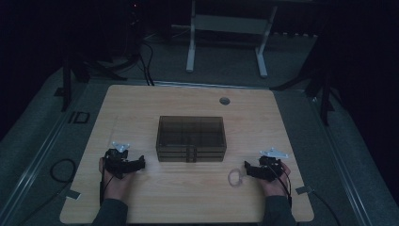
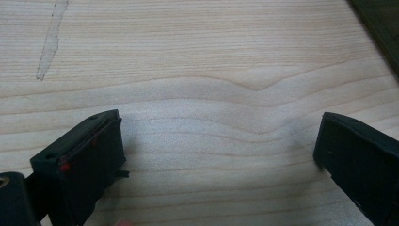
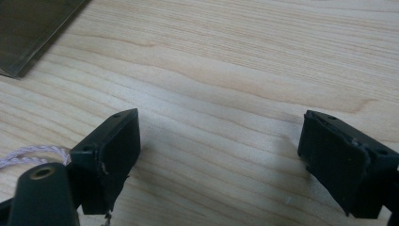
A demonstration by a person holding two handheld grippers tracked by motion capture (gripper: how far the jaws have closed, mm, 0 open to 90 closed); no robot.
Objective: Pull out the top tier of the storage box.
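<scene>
A dark see-through box (image 1: 191,138) with small drawers on its front stands in the middle of the wooden table (image 1: 141,108). A pale twisted cord loop (image 1: 235,178) lies in front of the box to the right. My right gripper (image 1: 246,168) rests on the table just right of the loop, jaws wide apart and empty. In the right gripper view (image 3: 219,146) the cord (image 3: 28,154) shows by the left jaw and the box corner (image 3: 33,28) at the upper left. My left gripper (image 1: 139,163) lies left of the box, open over bare wood (image 2: 219,150).
A round cable hole (image 1: 224,100) sits near the table's far edge. A pale scuff mark (image 2: 49,42) runs across the wood ahead of the left gripper. White desk legs (image 1: 190,52) and cables (image 1: 61,169) are on the floor around the table.
</scene>
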